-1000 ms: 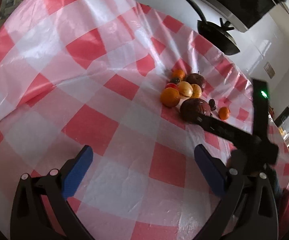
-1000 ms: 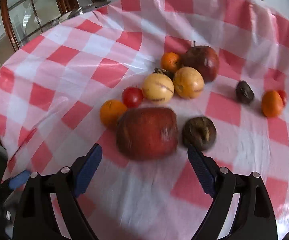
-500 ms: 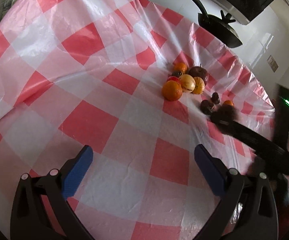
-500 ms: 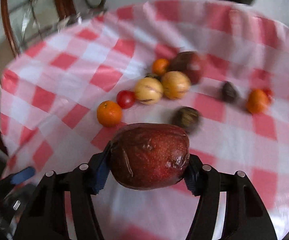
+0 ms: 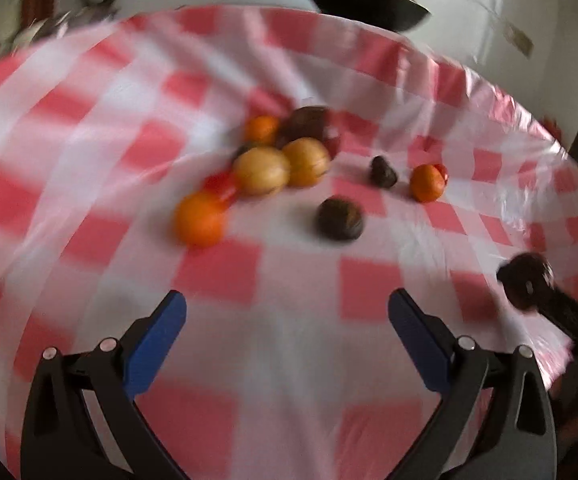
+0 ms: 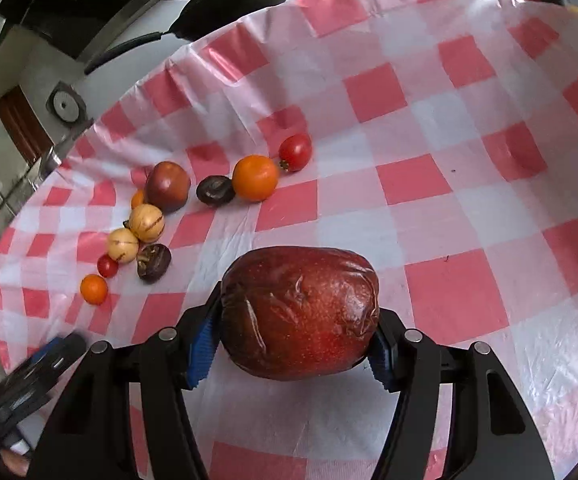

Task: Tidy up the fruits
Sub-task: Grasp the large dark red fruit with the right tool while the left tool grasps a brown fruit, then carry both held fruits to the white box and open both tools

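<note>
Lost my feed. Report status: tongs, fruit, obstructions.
Right tongs clamped on big wrapped red apple. Left tongs open, empty. Remaining fruit clustered on red-checked tablecloth. Nothing in the way.

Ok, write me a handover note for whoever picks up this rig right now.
Right gripper: shut on the big red apple, lifted over the checked tablecloth.
Left gripper: open, holding nothing.
Fruit on the cloth: the other fruit lies in a loose string, from a small orange to a cherry tomato.
Done: apple picked up.
Left: set the apple down, then sort the rest.
</note>
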A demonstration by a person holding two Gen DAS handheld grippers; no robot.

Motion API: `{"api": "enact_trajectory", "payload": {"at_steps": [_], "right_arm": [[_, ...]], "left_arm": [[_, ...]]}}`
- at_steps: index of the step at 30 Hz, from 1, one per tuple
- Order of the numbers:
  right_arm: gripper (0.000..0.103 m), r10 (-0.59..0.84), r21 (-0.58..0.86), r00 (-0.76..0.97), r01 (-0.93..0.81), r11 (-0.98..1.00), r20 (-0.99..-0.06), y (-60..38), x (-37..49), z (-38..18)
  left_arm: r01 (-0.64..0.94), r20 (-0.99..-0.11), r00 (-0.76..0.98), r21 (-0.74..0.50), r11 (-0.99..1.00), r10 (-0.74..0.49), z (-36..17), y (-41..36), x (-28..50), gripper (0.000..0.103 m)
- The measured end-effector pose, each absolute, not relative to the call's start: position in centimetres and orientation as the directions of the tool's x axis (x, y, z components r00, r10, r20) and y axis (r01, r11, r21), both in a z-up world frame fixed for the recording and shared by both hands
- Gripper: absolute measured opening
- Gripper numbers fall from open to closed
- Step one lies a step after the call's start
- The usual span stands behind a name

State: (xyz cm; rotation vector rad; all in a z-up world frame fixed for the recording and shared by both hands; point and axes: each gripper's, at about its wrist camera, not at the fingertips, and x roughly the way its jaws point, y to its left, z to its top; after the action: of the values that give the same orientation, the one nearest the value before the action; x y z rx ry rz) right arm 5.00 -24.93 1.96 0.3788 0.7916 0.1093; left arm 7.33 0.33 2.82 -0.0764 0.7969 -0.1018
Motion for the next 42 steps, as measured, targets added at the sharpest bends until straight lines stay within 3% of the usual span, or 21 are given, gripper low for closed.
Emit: {"api": "enact_trajectory", "payload": {"at_steps": [5,9,11,12,20,42], "right_arm": [[0.061,0.268,0.43,0.696,0.065,0.9,-0.667,-25.6,5.6,1.5],[0.061,0.278,0.43,0.691,0.052,0.901,-0.667,-25.4,5.7,1.4],[0.061,0.28,0.431,0.692,0.051,0.901,-0.666,-25.4,5.6,1.4],[0.061,0.279,0.431,0.693,0.051,0.901,-0.665,-25.4,5.6,1.4],[0.061,0.28,0.433,0.692,0.053,0.9,-0.665,-25.5,5.6,1.4],[0.061,0.256,0.404,0.694,0.056,0.913,-0.674,-24.3,3.7,2.2]], "left_arm": [[0.073,-0.753,0.65,-0.072,0.995,-0.102,1.5,-2.6,12.8,0.074],[0.075,-0.782,0.616,-0.06,0.995,-0.093,0.7,-3.6,15.4,0.062],[0.082,-0.789,0.612,-0.013,0.997,-0.061,0.6,-4.2,15.8,0.044],[0.09,-0.787,0.615,0.005,0.996,-0.052,0.7,-4.5,15.7,0.042],[0.096,-0.763,0.642,-0.007,0.995,-0.068,1.0,-4.4,13.4,0.041],[0.013,-0.676,0.704,-0.295,0.955,-0.218,2.9,2.7,-2.1,0.041]]}}
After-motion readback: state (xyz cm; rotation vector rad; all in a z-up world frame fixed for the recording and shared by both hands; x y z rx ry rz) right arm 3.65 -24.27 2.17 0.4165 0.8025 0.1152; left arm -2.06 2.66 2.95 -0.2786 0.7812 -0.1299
